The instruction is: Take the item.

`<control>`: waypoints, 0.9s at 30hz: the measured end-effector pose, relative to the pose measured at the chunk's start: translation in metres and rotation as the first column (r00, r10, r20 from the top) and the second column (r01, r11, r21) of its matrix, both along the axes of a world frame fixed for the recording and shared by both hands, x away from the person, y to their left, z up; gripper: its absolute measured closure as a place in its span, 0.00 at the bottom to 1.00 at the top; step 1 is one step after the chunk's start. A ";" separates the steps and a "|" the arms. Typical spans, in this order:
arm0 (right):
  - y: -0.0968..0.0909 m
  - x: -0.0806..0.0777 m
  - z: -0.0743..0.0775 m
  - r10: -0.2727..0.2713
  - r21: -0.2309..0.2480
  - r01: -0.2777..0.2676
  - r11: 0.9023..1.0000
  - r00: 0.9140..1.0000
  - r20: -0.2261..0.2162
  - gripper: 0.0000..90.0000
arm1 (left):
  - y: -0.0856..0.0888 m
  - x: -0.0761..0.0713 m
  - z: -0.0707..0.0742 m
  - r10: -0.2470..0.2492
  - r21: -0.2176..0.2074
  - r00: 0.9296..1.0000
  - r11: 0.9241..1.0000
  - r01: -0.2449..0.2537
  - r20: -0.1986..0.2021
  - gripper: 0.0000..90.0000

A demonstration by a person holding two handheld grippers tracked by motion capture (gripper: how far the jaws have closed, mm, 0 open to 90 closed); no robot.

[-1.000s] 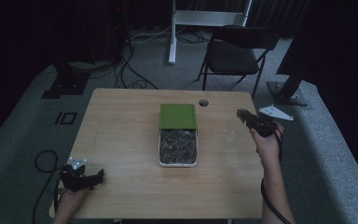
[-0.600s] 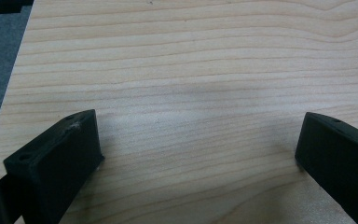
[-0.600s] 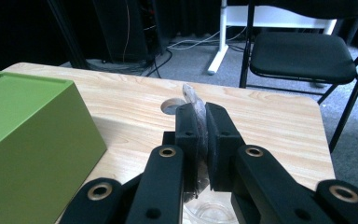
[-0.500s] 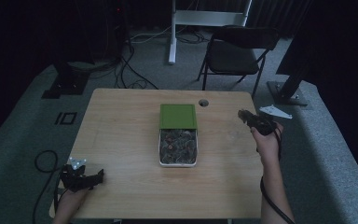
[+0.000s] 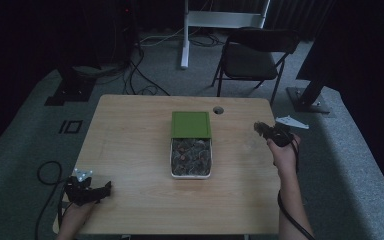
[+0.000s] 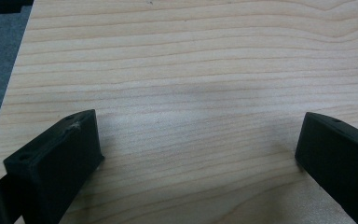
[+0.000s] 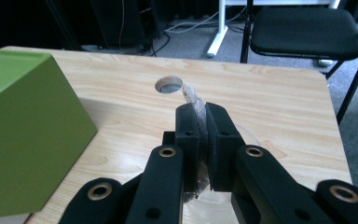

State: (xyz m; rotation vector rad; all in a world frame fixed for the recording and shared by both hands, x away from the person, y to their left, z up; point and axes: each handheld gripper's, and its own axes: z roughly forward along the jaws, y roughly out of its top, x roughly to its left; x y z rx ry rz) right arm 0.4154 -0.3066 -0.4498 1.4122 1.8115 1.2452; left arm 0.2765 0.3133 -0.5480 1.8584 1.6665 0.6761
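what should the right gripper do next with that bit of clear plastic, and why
Probably lower it a little further and set it down on the bare table. The right gripper is shut on a thin piece of clear plastic, held just above the wood to the right of the green box. The left gripper rests open over bare wood, far off.

Dim room: grey carpet [image 5: 25,150], black folding chair [image 5: 252,57], floor cables [image 5: 140,75].

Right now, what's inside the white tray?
The white tray holds a heap of small dark pieces. A green lid covers its far end, hiding what's beneath.
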 end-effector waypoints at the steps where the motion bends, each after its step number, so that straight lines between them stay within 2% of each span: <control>1: 0.000 0.001 -0.002 0.000 -0.001 0.000 1.000 1.000 -0.007 0.95 | 0.000 0.000 0.000 0.000 0.000 1.000 1.000 0.000 0.000 0.01; 4: -0.001 0.003 -0.005 0.000 0.011 0.000 1.000 1.000 -0.023 0.95 | 0.000 0.000 0.000 0.000 0.000 1.000 1.000 0.000 0.000 0.01; 11: -0.003 0.006 -0.012 -0.009 -0.002 0.009 1.000 0.999 -0.046 0.93 | 0.000 0.000 0.000 0.000 0.000 1.000 1.000 0.000 0.000 0.01; 18: -0.001 0.006 -0.011 -0.001 0.004 0.001 1.000 0.999 -0.040 0.79 | 0.000 0.000 0.000 0.000 0.000 1.000 1.000 0.000 0.000 0.01; 24: 0.002 0.001 -0.010 0.011 -0.002 -0.011 1.000 0.999 -0.039 0.62 | 0.000 0.000 0.000 0.000 0.000 1.000 1.000 0.000 0.000 0.01; 25: 0.002 0.001 -0.010 0.011 -0.002 -0.011 1.000 0.999 -0.039 0.62 | 0.000 0.000 0.000 0.000 0.000 1.000 1.000 0.000 0.000 0.01; 26: 0.004 -0.001 -0.008 0.021 0.011 -0.020 1.000 0.999 -0.034 0.52 | 0.000 0.000 0.000 0.000 0.000 1.000 1.000 0.000 0.000 0.01; 27: 0.004 -0.001 -0.008 0.021 0.011 -0.020 1.000 0.999 -0.034 0.52 | 0.000 0.000 0.000 0.000 0.000 1.000 1.000 0.000 0.000 0.01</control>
